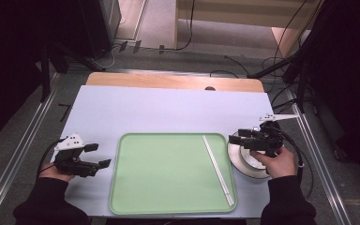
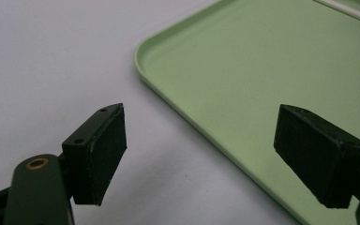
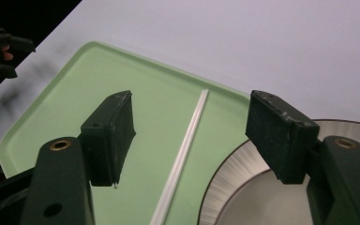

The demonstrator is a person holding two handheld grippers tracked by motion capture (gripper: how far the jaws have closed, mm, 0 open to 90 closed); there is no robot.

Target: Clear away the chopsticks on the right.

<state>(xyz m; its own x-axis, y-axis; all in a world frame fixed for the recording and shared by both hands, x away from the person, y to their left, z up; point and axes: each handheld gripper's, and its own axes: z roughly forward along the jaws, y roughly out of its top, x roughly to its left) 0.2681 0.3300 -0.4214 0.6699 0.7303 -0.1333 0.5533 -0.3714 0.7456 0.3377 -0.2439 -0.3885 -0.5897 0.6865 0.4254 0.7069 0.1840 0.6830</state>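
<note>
Green tray [image 1: 168,173], white chopsticks [image 1: 218,169], white plate [image 1: 243,164], all unlabelled

Legible text: none | tray [image 1: 122,187]: plain green, no label; white sticks [image 1: 218,169]: no print; plate [image 1: 236,161]: no brand visible | floor left of table [image 1: 103,108]: dark mark resembling a "7" [image 1: 64,112], uncertain; grippers: no lettering readable

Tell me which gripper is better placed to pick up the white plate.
Right. The right gripper hangs open just over the white plate, beside the green tray; the left gripper sits across that tray.
</note>
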